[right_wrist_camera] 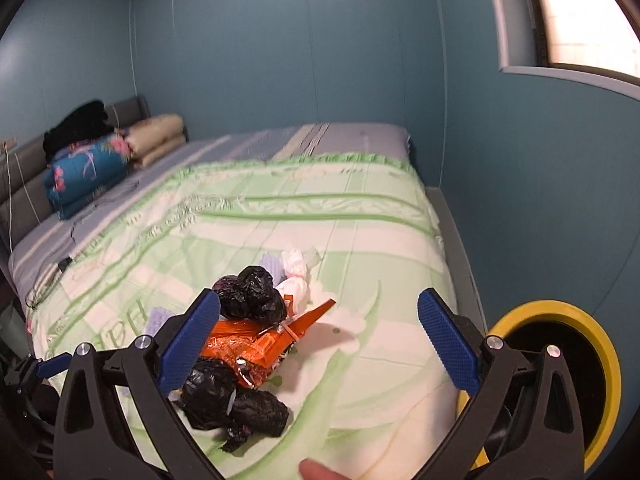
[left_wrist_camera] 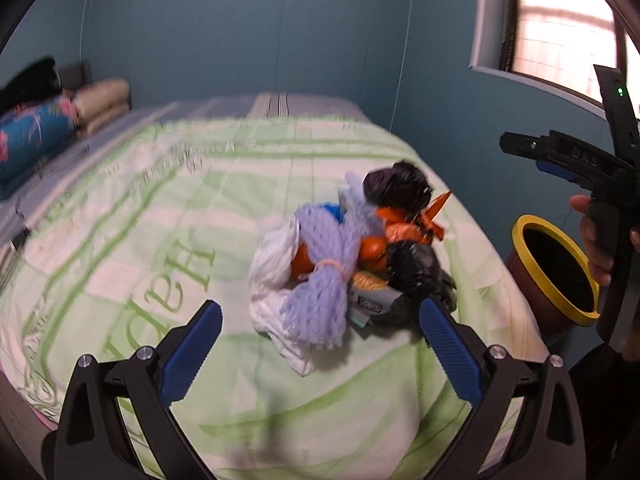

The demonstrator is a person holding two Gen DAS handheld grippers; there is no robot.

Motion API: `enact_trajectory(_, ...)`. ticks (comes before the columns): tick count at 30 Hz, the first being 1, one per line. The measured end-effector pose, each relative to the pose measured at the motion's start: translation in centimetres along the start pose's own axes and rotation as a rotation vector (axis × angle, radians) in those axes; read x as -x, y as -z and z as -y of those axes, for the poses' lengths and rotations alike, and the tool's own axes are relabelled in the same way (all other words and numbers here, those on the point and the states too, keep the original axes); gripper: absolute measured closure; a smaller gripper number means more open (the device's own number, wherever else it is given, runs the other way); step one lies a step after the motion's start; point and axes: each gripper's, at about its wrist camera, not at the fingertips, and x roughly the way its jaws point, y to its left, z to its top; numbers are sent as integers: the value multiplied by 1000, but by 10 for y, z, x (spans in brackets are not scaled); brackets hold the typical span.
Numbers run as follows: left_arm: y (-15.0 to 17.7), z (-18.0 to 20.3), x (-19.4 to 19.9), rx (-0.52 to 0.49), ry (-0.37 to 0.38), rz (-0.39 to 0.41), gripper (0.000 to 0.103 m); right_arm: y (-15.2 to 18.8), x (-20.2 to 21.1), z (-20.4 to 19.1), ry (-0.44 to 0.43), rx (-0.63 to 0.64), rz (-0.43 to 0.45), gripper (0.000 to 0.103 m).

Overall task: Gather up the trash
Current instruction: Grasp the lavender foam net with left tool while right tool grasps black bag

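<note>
Dim rm, blown-out window (left_wrist_camera: 560, 20) glare, motion blur, fisheye edge warp

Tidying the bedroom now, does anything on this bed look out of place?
Yes: a pile of trash sits on the green bedspread, black bags, an orange wrapper, blue foam netting. The yellow-rimmed bin stands beside the bed.

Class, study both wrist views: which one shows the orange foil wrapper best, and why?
The right wrist view: the orange foil wrapper lies near the camera, sharp, its pointed end clear between black bags. The left wrist view shows only blurred orange patches half hidden behind the lilac foam net.
</note>
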Motion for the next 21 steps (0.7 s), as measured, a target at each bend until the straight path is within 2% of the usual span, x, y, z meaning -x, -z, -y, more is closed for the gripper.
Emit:
enact_trajectory(6, -19, -2, -32, -9, 14, -69, 7, -13, -55, -16, -39, 23, -72, 8)
enact_trajectory(9, -31, -3, -47, -16, 7, -71, 7, -15, -77, -21, -106, 15, -93, 8)
enact_trajectory(11, -32, -7, -51, 8, 17, -56, 7, -13, -87, -25, -134, 11, -76, 8)
enact_trajectory(15, -23, -16, -59, 60, 23, -20, 7, -4, -101, -35, -124, 70, -92, 8)
enact_trajectory(18, -20, -19, -65, 57, 25, -29, 7, 1, -106, -41, -99, 116, -90, 8)
enact_trajectory(21, -18, -23, -72, 69, 22, -35, 7, 6, -112, -43, -121, 109, -113, 8)
